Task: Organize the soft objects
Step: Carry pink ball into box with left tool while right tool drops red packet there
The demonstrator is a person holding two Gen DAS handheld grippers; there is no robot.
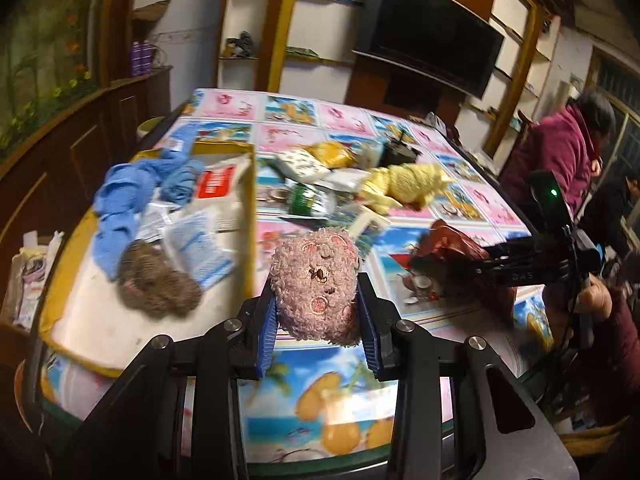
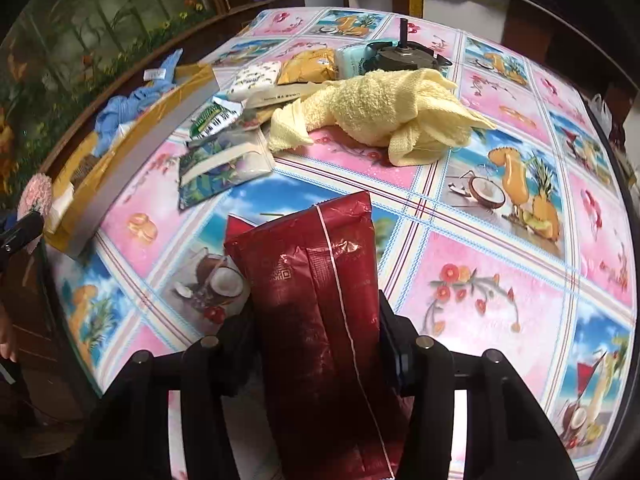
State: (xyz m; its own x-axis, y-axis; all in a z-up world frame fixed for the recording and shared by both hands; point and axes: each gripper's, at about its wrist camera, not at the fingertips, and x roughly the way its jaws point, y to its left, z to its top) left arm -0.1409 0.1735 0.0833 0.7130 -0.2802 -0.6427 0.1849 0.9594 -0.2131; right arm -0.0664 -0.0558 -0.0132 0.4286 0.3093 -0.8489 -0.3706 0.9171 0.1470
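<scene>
The left tongs [image 1: 318,312] are clamping a pink plush toy [image 1: 316,286] above the counter [image 1: 452,200], beside the cardboard tray [image 1: 250,184]; the right tongs [image 2: 320,344] are gripping a red packet [image 2: 320,280]; the sorting step is underway; next, I judge, each needs carrying over the tray and releasing.

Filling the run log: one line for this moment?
left hand-held gripper: shut on pink plush toy | right hand-held gripper: shut on red packet | yellow towel: on table
</scene>
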